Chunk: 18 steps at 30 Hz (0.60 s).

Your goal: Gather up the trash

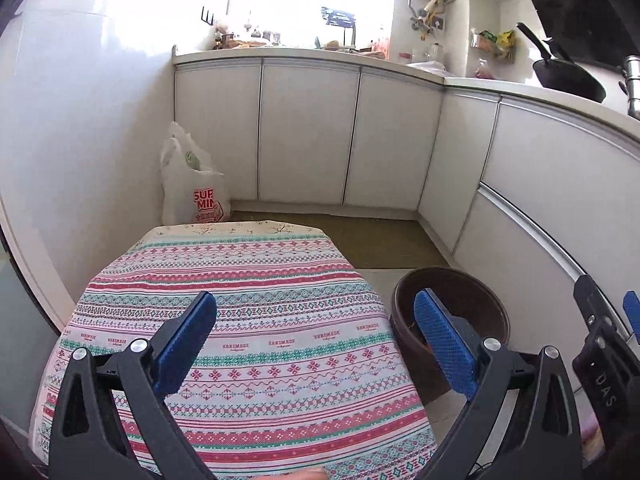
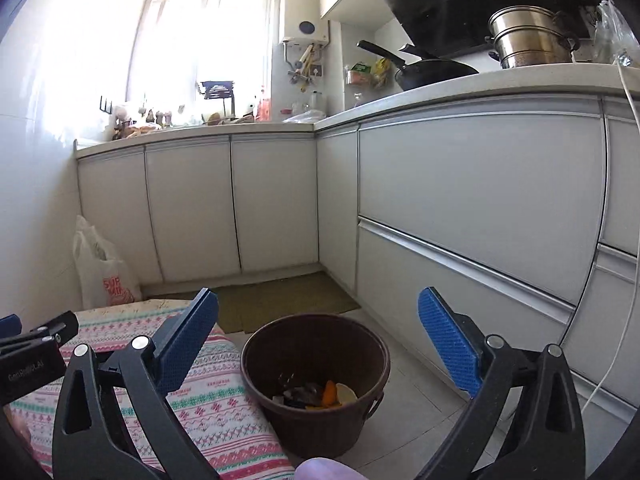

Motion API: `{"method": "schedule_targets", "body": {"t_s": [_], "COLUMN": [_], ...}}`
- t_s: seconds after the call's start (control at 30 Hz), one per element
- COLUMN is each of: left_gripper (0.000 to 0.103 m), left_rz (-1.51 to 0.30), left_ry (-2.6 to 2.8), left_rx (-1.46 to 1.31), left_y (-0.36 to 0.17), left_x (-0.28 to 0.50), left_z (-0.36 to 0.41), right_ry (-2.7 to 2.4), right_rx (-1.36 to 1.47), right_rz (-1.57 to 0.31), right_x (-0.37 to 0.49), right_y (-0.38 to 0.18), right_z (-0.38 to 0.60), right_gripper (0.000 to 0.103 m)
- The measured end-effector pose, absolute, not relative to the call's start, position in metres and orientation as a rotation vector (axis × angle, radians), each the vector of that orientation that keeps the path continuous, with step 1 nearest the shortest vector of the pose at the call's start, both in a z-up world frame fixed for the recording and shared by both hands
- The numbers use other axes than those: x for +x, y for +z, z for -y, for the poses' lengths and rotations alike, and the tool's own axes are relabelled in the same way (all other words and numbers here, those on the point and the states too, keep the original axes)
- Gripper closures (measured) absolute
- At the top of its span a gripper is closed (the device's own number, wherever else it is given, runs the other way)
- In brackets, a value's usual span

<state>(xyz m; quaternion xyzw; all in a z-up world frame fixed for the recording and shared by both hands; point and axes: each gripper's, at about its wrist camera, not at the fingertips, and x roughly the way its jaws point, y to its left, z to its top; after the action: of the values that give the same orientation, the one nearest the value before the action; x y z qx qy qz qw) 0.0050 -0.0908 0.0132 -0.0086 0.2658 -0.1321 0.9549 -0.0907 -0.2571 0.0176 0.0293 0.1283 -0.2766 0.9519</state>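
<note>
Nearest, left gripper [image 1: 316, 344]: it hovered over the patterned cloth, jaws spread wide with nothing between the blue pads [image 1: 188, 344].
Right gripper [image 2: 318, 344]: it hung above the floor past the table's right edge, jaws likewise spread wide and holding nothing; its tip also showed at the right border of the left wrist view.
Table [image 1: 256, 320]: it was covered by a cloth striped in red, teal and white, and its surface showed no loose objects.
Trash bin [image 2: 316, 384]: a dark brown round bucket stood on the pale floor tiles just beside the table's right edge, upright and uncovered.
Trash [image 2: 320, 394]: scraps lay at the bottom of the bin, among them an orange piece and a pale slice next to dark bits; what exactly the rest was could not be told.
Floor mat [image 2: 276, 300]: an olive mat lay beyond the bin, in front of the cabinets.
Plastic bag [image 1: 194, 188]: a white bag with red lettering stood on the floor past the table's far left corner, against the wall and the cabinet.
Cabinets [image 1: 308, 132]: white doors ran along the far wall and the right side.
Counter: a black pan [image 2: 428, 70] and a steel pot [image 2: 530, 38] sat on the right-hand worktop.
</note>
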Motion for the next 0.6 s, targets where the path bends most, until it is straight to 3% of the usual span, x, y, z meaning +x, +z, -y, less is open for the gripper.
{"method": "schedule_targets", "body": {"t_s": [0.6], "left_gripper": [0.007], "left_rz": [-0.600], "left_ry": [-0.276], "left_rx": [-0.024], "left_y": [-0.007], "left_x": [0.003], "left_z": [0.094], "right_ry": [-0.549], "right_rx": [0.089], "right_rz": [-0.418], "right_x": [-0.076], "right_y": [-0.006], "right_z": [0.256], "right_gripper": [0.007]}}
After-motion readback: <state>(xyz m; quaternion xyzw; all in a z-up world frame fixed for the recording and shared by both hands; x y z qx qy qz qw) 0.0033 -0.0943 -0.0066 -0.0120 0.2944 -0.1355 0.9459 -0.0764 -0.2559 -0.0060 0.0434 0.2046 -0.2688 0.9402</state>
